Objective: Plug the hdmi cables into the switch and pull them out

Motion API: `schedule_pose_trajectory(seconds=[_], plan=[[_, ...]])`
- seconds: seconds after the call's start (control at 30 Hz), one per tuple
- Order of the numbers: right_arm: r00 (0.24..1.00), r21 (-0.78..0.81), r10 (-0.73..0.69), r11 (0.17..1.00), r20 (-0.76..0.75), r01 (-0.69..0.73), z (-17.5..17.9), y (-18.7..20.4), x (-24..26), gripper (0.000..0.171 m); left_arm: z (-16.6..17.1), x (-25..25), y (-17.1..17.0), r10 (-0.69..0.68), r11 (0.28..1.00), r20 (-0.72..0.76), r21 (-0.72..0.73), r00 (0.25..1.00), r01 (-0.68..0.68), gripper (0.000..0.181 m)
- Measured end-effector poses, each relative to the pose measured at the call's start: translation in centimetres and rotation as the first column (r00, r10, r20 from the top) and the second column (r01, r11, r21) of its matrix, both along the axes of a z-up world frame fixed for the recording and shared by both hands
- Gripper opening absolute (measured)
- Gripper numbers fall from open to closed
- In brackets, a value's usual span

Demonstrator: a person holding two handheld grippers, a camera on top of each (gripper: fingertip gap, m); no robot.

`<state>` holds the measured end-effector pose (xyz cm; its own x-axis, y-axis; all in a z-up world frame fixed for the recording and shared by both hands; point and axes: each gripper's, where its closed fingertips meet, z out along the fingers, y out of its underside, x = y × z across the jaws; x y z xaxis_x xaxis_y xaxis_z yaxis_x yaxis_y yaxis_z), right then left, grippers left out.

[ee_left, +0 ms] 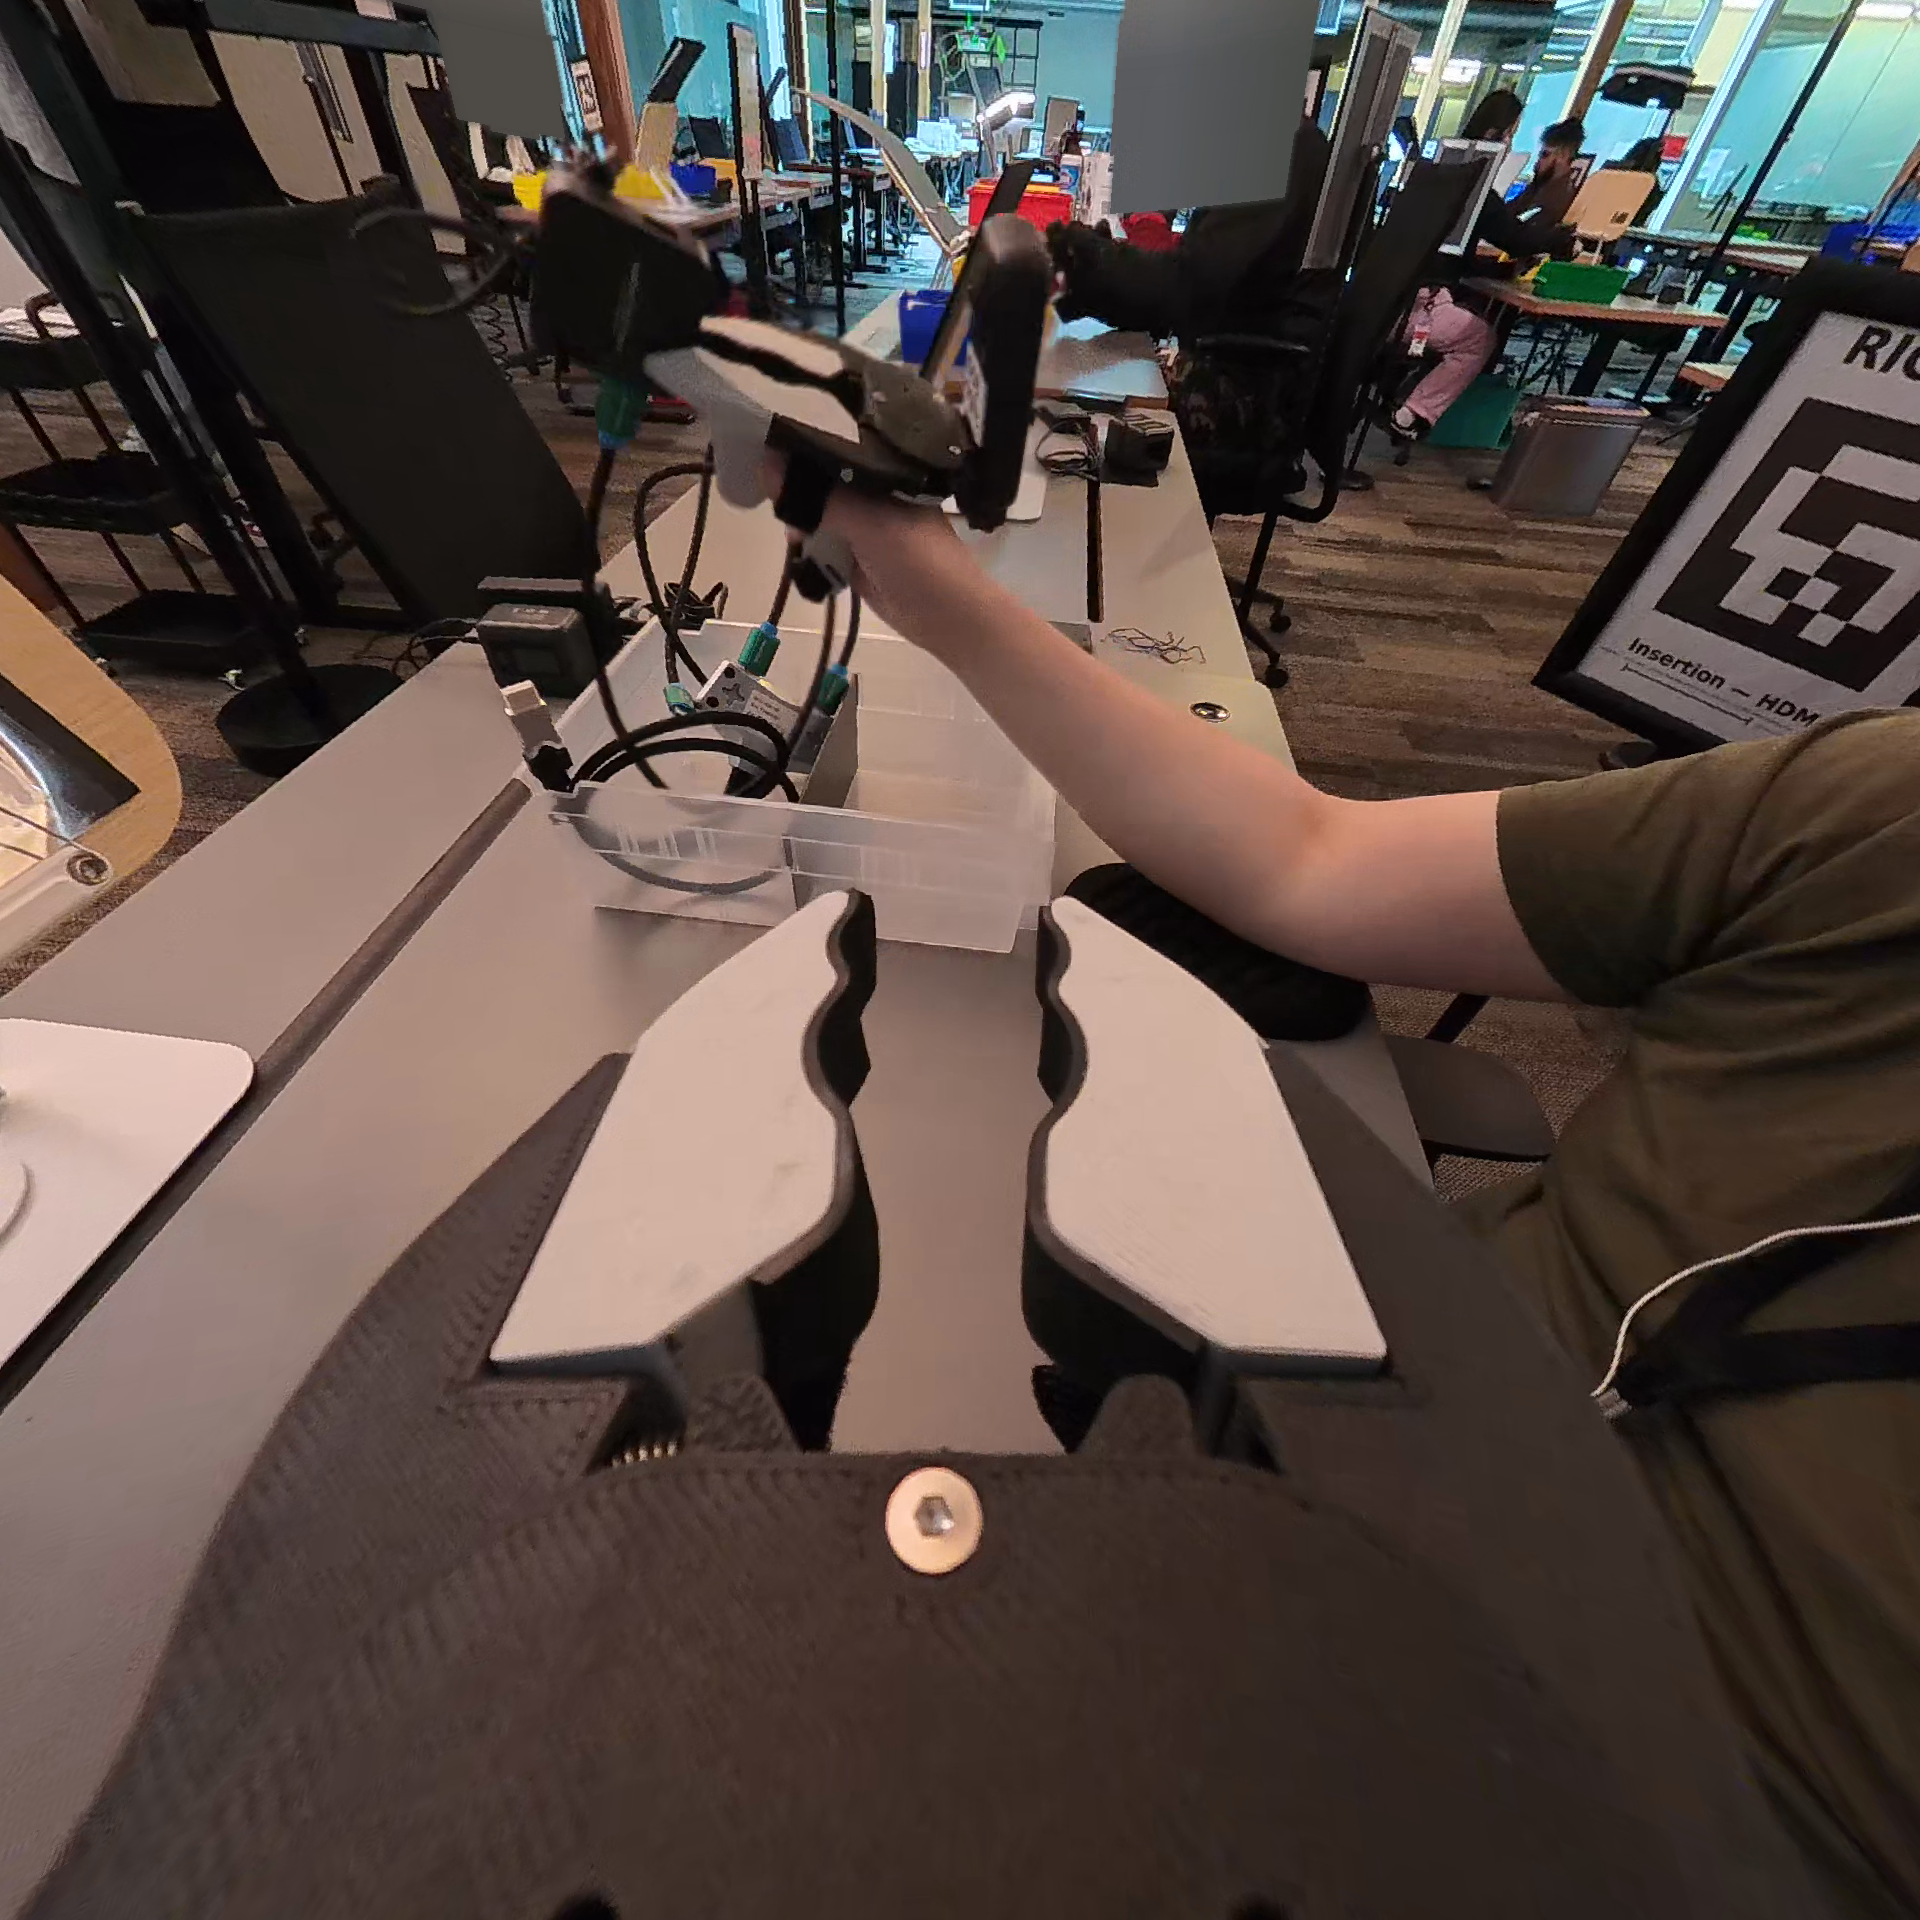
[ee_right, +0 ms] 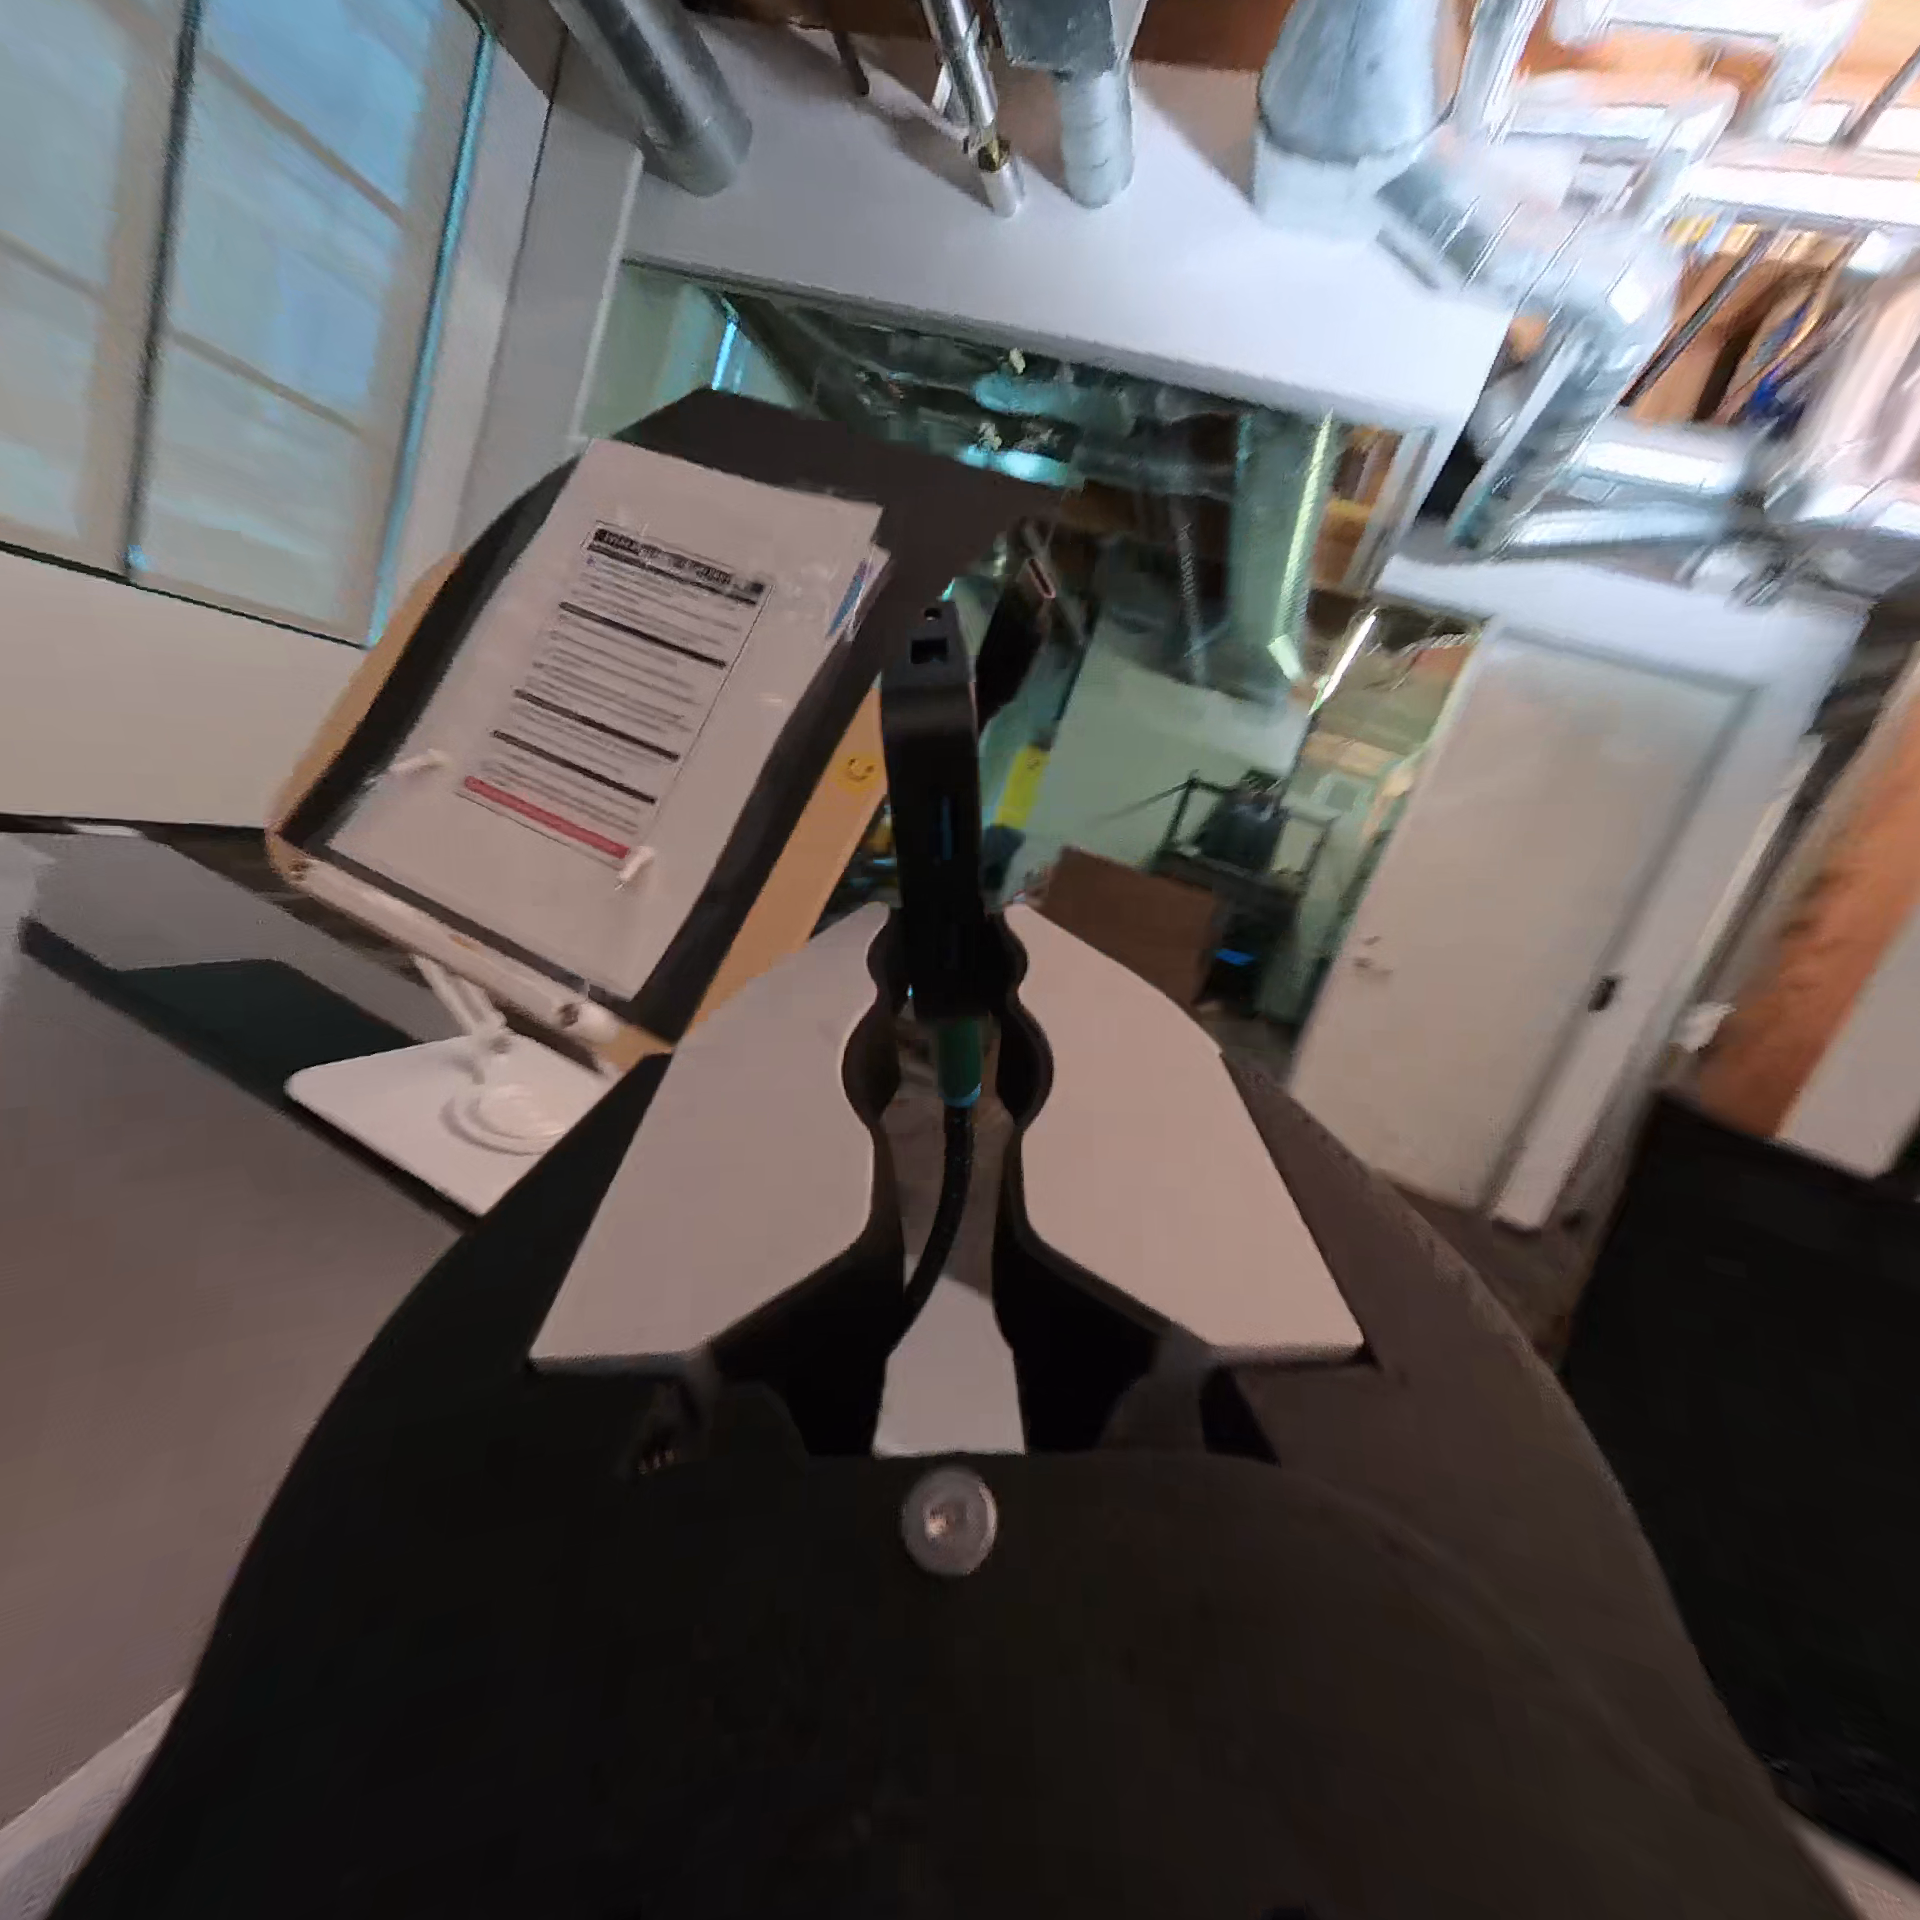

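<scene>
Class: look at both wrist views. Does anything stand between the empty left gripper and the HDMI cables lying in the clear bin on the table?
Nothing visible blocks it. The left gripper is open and empty over bare table, with the clear bin just ahead. Only the bin's near wall stands before the cables. The right gripper holds the switch high above.

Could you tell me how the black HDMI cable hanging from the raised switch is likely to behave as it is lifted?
Probably floppy: the black cable droops in loops into the clear bin. It likely drags its coils along, since they lie tangled there. The switch, pinched between the right gripper's fingers, looks rigid.
</scene>
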<state>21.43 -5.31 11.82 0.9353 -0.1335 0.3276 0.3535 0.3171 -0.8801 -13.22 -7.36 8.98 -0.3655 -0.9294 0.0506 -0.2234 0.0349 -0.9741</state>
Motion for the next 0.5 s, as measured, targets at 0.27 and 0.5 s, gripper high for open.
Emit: schedule_pose_trajectory(seconds=[0.27,0.5], plan=[[0.946,-0.498,0.012,0.848,-0.323,-0.181,-9.6,0.0,3.0,0.015,-0.4,0.2,-0.1,-0.001,1.000,-0.017,0.012,1.000,0.002,0.030],[0.929,-0.563,0.075,0.777,-0.363,-0.282,-11.5,-2.0,2.5,0.019,-1.0,0.6,-0.9,-0.027,0.999,-0.045,0.030,0.999,0.028,0.030]])
